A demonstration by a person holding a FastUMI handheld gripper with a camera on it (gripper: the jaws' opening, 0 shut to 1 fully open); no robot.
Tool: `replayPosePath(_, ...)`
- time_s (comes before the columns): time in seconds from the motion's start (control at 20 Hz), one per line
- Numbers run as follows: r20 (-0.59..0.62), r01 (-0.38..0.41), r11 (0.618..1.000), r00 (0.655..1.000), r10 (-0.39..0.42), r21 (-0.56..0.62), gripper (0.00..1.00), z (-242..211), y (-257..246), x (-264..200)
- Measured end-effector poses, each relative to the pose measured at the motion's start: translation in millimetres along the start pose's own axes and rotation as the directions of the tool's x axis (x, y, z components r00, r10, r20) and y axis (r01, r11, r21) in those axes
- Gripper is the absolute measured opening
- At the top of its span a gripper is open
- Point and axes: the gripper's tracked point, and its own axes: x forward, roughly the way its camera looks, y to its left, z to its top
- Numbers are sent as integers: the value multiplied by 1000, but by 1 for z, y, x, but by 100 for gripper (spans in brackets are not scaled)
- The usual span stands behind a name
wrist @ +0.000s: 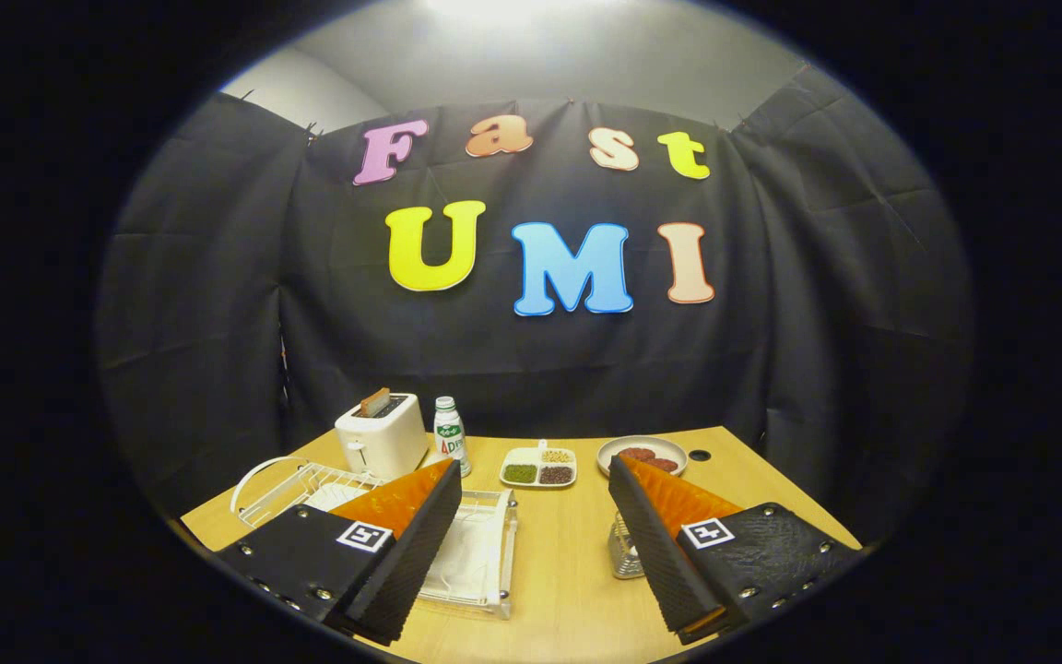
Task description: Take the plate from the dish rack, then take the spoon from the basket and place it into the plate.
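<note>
The hand-held gripper (531, 516) hangs above the near part of the desk (577, 563) with its fingers spread wide and nothing between them; bare desk surface runs in the gap ahead. The dish rack (471, 553) sits under and beside the left finger, near the desk's left edge, with a pale plate (328, 496) just visible in it. A wire basket (625, 551) peeks out by the right finger. Beyond stand a toaster (382, 435), a bottle (449, 433), a divided tray (538, 467) and a food plate (643, 454) along the back edge.
</note>
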Motion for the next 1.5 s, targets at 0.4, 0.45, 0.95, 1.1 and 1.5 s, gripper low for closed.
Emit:
replayPosePath(0.4, -135, 32, 999, 990, -31, 1, 98, -35, 72, 47)
replayPosePath(0.45, -156, 45, 999, 987, -46, -12, 98, -41, 76, 55)
replayPosePath(0.95, -335, 111, 993, 935, -120, -44, 70, -94, 89, 109)
replayPosePath(1.1, -365, 167, 983, 913, -182, -72, 31, -97, 80, 108)
replayPosePath(1.5, -387, 302, 942, 859, -336, -146, 15, -84, 81, 109)
